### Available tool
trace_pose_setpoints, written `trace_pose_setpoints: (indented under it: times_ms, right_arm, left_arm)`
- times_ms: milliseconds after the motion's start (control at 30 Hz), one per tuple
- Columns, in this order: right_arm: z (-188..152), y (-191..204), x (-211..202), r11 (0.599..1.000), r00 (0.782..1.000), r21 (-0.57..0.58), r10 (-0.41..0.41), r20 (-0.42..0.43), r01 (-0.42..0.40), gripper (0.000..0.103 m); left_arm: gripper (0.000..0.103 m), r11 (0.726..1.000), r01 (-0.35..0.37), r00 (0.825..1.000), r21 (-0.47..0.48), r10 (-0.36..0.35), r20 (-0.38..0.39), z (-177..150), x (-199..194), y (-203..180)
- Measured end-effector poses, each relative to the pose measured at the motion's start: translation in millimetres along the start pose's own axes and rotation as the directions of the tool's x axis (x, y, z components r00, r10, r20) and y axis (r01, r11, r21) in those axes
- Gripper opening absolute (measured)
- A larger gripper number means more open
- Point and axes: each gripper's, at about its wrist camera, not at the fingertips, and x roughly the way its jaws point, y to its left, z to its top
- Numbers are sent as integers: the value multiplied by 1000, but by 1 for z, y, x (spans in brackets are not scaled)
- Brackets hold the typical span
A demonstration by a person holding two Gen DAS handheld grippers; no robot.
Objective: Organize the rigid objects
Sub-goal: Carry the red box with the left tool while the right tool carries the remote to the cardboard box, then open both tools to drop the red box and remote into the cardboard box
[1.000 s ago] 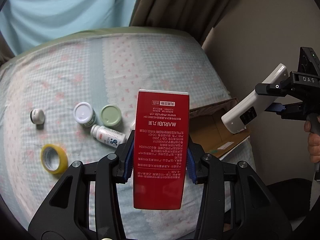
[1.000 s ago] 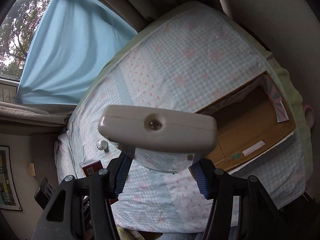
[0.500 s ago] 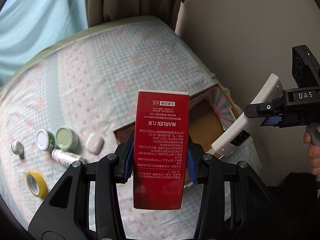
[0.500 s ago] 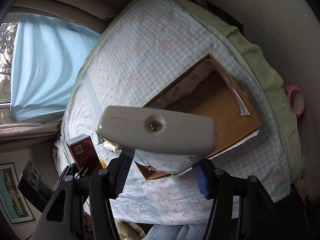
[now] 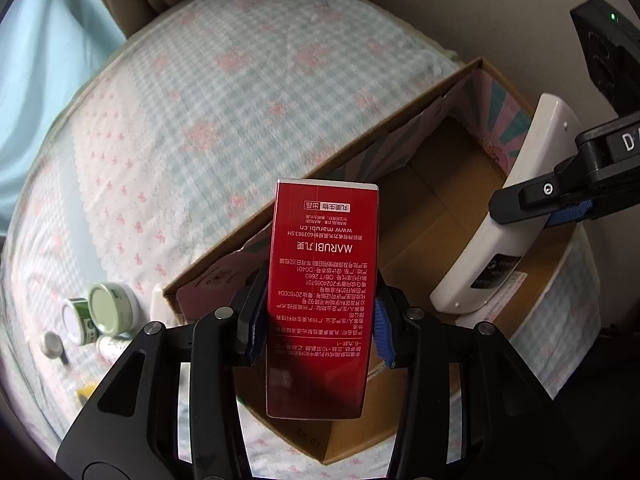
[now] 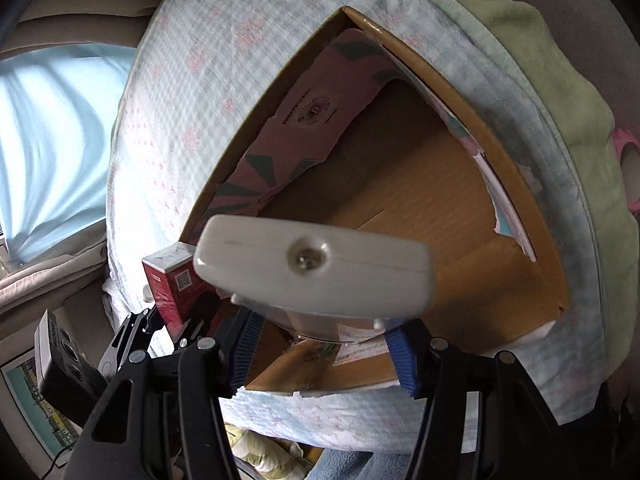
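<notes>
Approach finished: left gripper (image 5: 320,312) clamping red box (image 5: 322,292), right gripper (image 6: 324,344) clamping white remote (image 6: 314,266), now poised over cardboard box (image 6: 400,208); release likely next.

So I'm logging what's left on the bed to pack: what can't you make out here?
- Yellow item, left wrist view: mostly hidden behind the left tongs.
- Small white bottle, same view: partly covered by the tongs, label unreadable.
- Cardboard box floor, right wrist view: near part blocked by the white remote.
</notes>
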Motion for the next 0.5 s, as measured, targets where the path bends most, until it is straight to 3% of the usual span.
trace_pose_setpoints:
  times_ms: [100, 300, 433, 467, 500]
  right_arm:
    - [6, -1, 9, 998, 998, 17, -66, 11, 65, 54]
    - [10, -18, 21, 993, 997, 94, -69, 34, 65, 54]
    - [17, -16, 24, 989, 992, 85, -122, 40, 118, 55]
    - [17, -15, 24, 989, 991, 84, -128, 44, 124, 56]
    - [17, -13, 20, 987, 989, 91, -134, 57, 129, 67]
  left_arm:
    - [39, 999, -22, 999, 37, 23, -28, -3, 21, -8]
    - [39, 990, -57, 997, 131, 63, -44, -11, 42, -22]
    - [40, 986, -81, 995, 148, 89, -45, -12, 48, -28]
    - [40, 984, -92, 993, 150, 101, -53, -12, 49, -29]
    - [50, 983, -101, 993, 152, 110, -52, -13, 48, -30]
